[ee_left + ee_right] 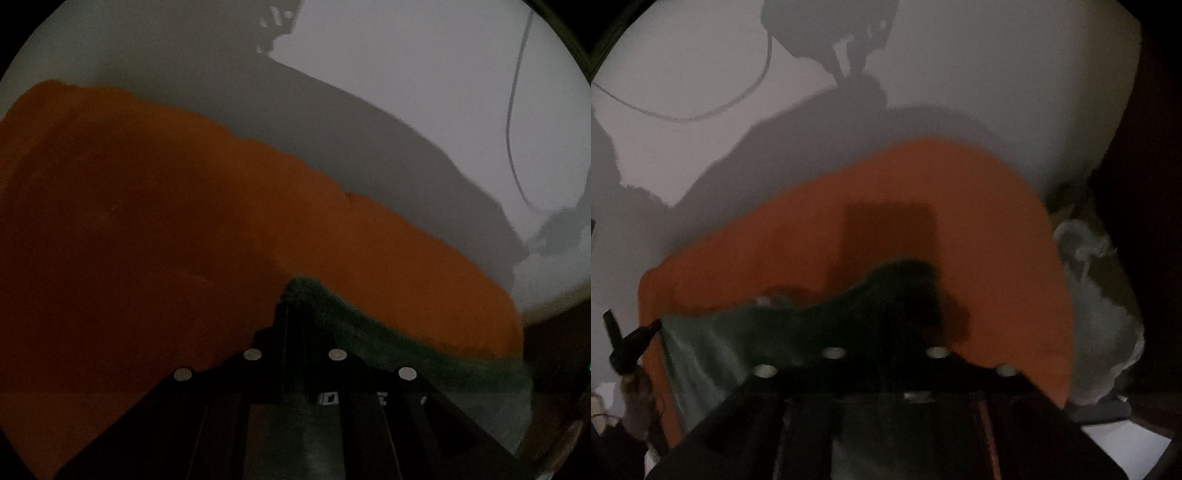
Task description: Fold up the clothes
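1. My left gripper (291, 314) has its fingers closed on the green hem (369, 332); right gripper (905, 295) state I cannot tell.
2. Orange garment (184, 221) drapes toward the desk's (406, 74) far edge: soft, light, limp; I'd grip hem corners.

The garment (184, 221) lies spread on the table (406, 74), ahead of the left gripper (291, 310). A cable (511, 129) lies beyond, to its right.

The orange cloth (184, 221) looks matt and soft; its green edge (369, 332) is fuzzy. The white table (406, 74) looks smooth and matt.
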Tool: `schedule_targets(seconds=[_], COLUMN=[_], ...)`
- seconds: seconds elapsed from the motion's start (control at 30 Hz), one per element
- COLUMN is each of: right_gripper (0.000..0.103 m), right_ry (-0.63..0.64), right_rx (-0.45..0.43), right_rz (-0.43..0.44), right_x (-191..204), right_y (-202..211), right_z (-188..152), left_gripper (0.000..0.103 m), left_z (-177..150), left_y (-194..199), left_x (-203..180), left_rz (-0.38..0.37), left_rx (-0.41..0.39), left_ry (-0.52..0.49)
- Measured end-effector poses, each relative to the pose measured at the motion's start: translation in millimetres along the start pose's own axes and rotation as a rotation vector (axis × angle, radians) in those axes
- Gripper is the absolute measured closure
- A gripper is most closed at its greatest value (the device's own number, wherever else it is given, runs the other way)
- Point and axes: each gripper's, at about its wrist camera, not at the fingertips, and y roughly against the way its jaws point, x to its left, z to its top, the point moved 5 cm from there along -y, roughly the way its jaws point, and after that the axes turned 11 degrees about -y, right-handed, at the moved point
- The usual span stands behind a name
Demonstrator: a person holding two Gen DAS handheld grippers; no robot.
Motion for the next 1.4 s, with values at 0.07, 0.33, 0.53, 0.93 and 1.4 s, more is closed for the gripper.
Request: schedule_targets(seconds=[0.07,0.33,0.53,0.93,1.4], right_gripper=[0.027,0.102,0.101,0.100,0.100], right_ry=[0.004,-0.018,0.029,0.098,0.198], right_rx=[0.027,-0.188,-0.167,-0.359,-0.277], right_rz=[-0.009,-0.207,-0.225,-0.016,0.099], right_x=[4.0,6.1,3.6,97.1,113.9], right_y=[-8.8,7.3,9.7,101.3,-32.1], right_z=[2.1,28.9,30.6,-104.8,-150.3], left_gripper=[0.087,0.100,0.099,0.033,0.026], left_z=[4.5,21.1,42.4,-6.8,-30.7], left_y=[-11.9,-20.5,3.1,89.9,-31.0], left_x=[2.4,-1.9,32.0,-76.6,-248.4], left_rz=[-0.007,0.019,0.069,0.088,0.308], left_rx=[0.054,0.024,0.018,-0.042,-0.191], left_ry=[-0.013,-0.102,0.046,-0.065,-0.359])
